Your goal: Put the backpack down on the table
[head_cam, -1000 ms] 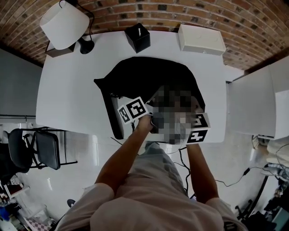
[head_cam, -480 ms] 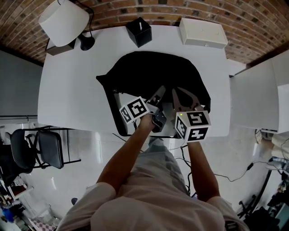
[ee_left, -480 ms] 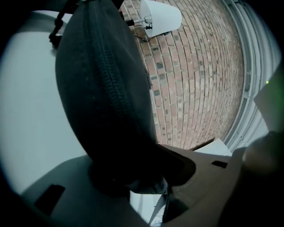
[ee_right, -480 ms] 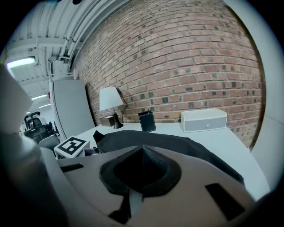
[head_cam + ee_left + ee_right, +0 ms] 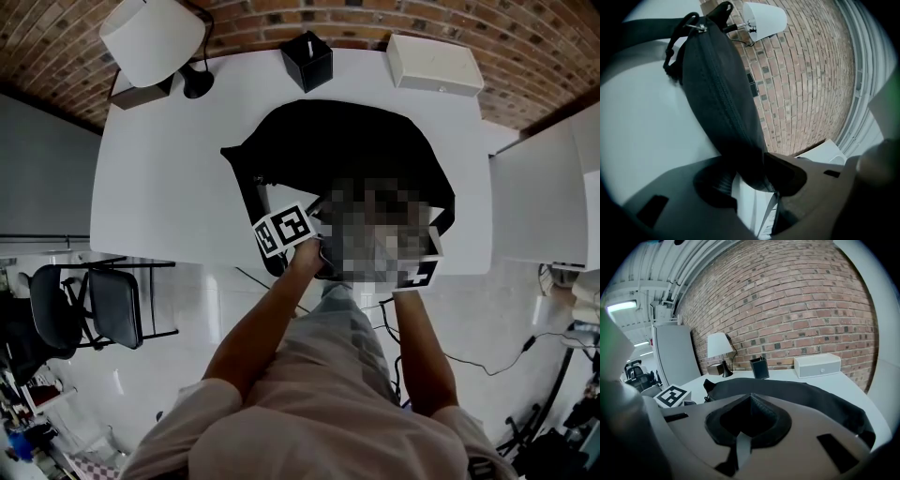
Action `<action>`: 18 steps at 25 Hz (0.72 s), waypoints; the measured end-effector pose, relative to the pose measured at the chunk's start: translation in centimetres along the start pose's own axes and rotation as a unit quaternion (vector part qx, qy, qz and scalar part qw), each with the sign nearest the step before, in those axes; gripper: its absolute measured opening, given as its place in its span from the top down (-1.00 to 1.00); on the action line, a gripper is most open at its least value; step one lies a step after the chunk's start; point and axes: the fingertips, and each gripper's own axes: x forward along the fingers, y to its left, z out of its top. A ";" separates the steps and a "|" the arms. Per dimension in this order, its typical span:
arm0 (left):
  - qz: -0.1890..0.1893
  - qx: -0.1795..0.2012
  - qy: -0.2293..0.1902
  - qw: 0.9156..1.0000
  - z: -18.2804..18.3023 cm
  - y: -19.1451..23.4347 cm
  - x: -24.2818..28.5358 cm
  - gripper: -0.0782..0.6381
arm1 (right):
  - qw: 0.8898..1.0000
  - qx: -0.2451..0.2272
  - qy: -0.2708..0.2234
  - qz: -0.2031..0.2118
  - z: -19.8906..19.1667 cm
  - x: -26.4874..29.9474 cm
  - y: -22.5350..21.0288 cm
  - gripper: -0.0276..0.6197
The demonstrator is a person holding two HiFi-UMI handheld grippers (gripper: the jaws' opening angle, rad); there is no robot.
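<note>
White table takes up the middle of the head view, and I see its far edge against the brick wall. The black backpack lies flat on it, from the centre to the near edge. Its near part is blurred over, so I cannot tell whether it overhangs. One strap runs down its left side. Along the far edge stand a white-shaded lamp, clipped by the top of the frame, a white box and a small black box whose contents are too small to read. Left gripper: jaws wide and just been opening. The backpack's dark edge runs down between them, close against one pad, with pale table showing beside the other, and I see no squeeze. Right gripper: jaw tips meet just before the backpack, with a dark hollow between the pads. I cannot tell whether any fabric sits in it. The head view hides both pairs of jaws.
</note>
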 end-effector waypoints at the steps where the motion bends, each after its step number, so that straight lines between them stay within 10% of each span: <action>1: 0.000 0.004 0.004 1.000 0.0 -0.1 -0.3 0.30 | 1.000 0.003 -0.002 -0.003 0.0 -0.1 0.2 0.91; 18: 0.001 0.058 0.060 0.996 -1.7 -1.7 -3.8 0.30 | 0.998 0.014 -0.038 -0.051 0.5 -4.1 2.6 0.91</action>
